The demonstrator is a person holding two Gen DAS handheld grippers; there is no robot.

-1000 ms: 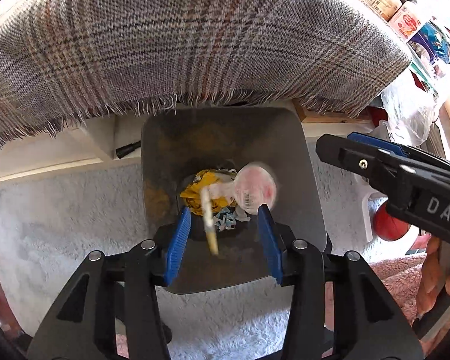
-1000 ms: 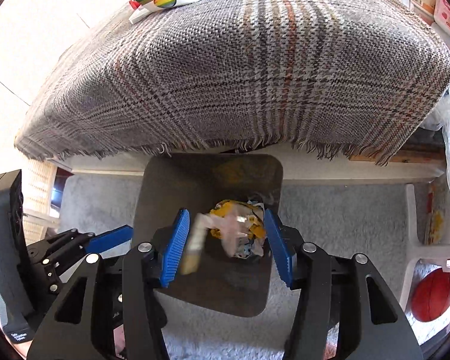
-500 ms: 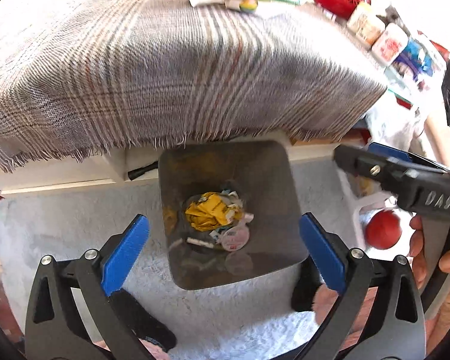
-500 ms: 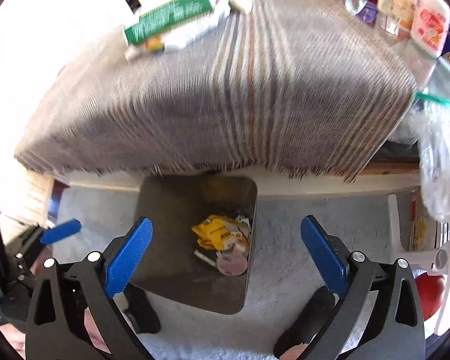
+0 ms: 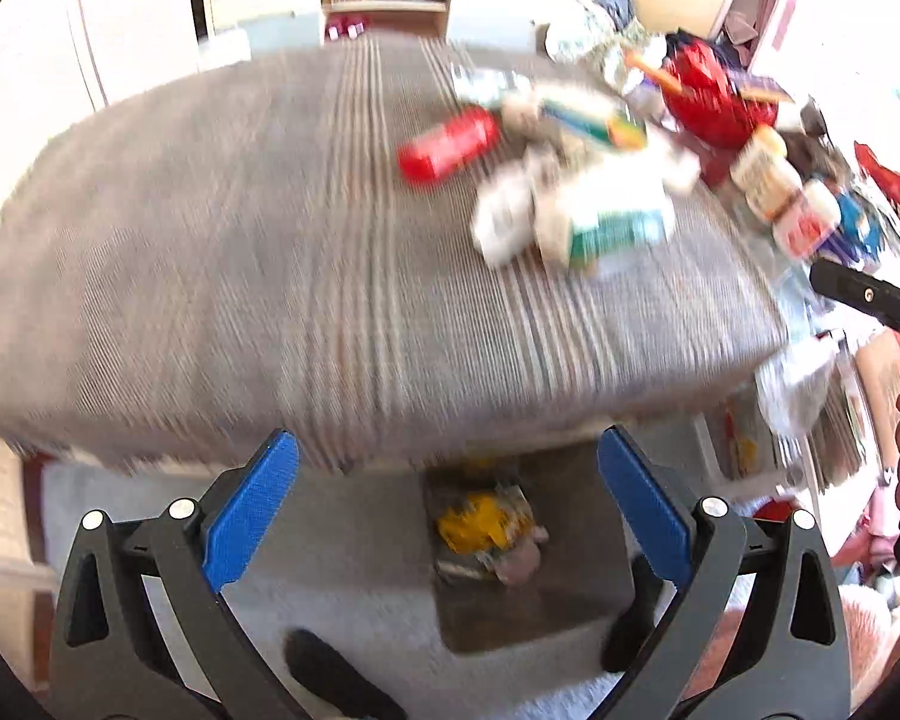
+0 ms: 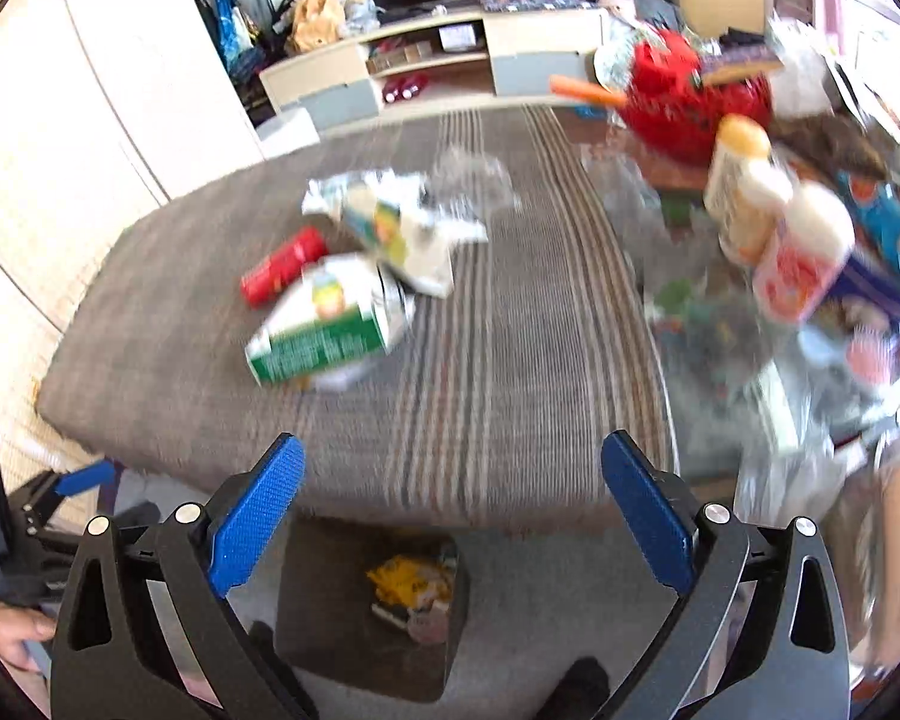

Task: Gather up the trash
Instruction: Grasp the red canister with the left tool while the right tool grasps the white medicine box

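Note:
A dark bin [image 5: 570,600] stands on the pale carpet below the table edge, holding a yellow wrapper [image 5: 480,525] and other scraps. My left gripper [image 5: 447,468] hangs open and empty above it, level with the table's front edge. My right gripper [image 6: 453,450] is also wide open with nothing between its pads, above the same bin [image 6: 324,600]. On the plaid cloth [image 6: 510,330] lie a green-and-white carton [image 6: 324,324], a red tube [image 6: 282,264] and crumpled wrappers [image 6: 402,210]. Both views are blurred.
Bottles [image 6: 804,258] and a red bag [image 6: 690,96] crowd the table's right side, with plastic bags hanging off that edge. A person's dark feet [image 5: 330,672] stand beside the bin. The other gripper [image 5: 870,300] shows at the right edge of the left wrist view.
Both grippers opened wide and the trash pieces between their jaws fell into the bin. Both then rose and tilted up, so the table top with its litter has come into view.

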